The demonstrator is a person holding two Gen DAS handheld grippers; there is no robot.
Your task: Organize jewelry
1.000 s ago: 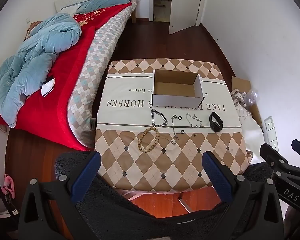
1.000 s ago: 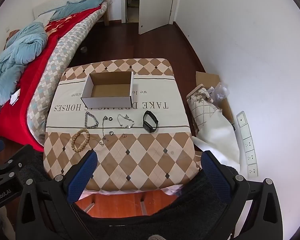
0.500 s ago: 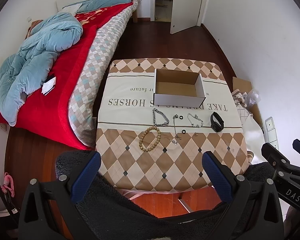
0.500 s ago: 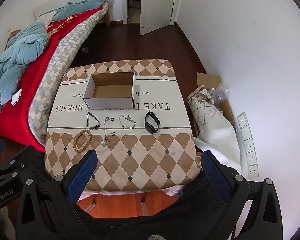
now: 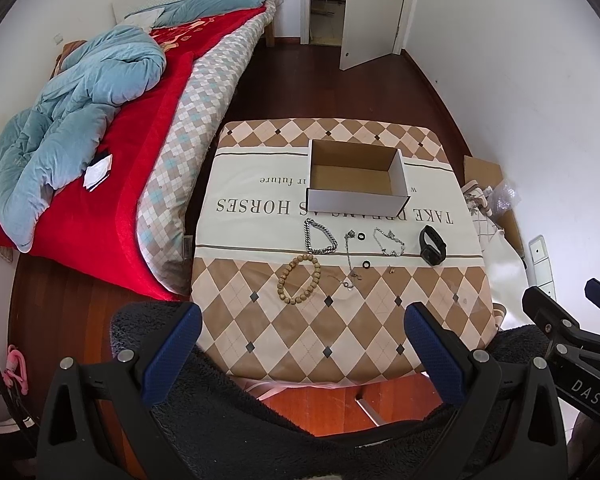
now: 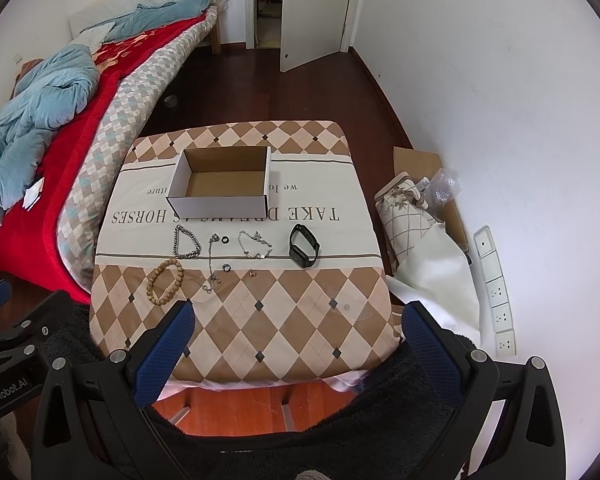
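An empty cardboard box (image 5: 356, 178) (image 6: 222, 182) stands on the far half of a table under a diamond-patterned cloth (image 5: 340, 320) (image 6: 284, 320). In front of it lie a wooden bead bracelet (image 5: 299, 283) (image 6: 165, 282), a heavy silver chain (image 5: 319, 236) (image 6: 187, 241), a thin necklace (image 5: 350, 264) (image 6: 211, 264), two small black rings (image 5: 361, 236) (image 6: 225, 239), a fine silver bracelet (image 5: 388, 241) (image 6: 254, 245) and a black wristband (image 5: 433, 240) (image 6: 304, 246). My left gripper (image 5: 302, 340) and right gripper (image 6: 296, 334) hang open above the table's near edge, holding nothing.
A bed (image 5: 112, 152) with a red blanket and a blue duvet stands left of the table. Right of it, by the white wall, lie a bag and cardboard (image 6: 416, 208) and a power strip (image 6: 496, 292). An open door (image 5: 370, 8) is at the back. Dark fleece lies below both grippers.
Both views have shifted slightly, so the table sits a little lower and nearer in frame. The jewelry and box have not moved, and both grippers stay open.
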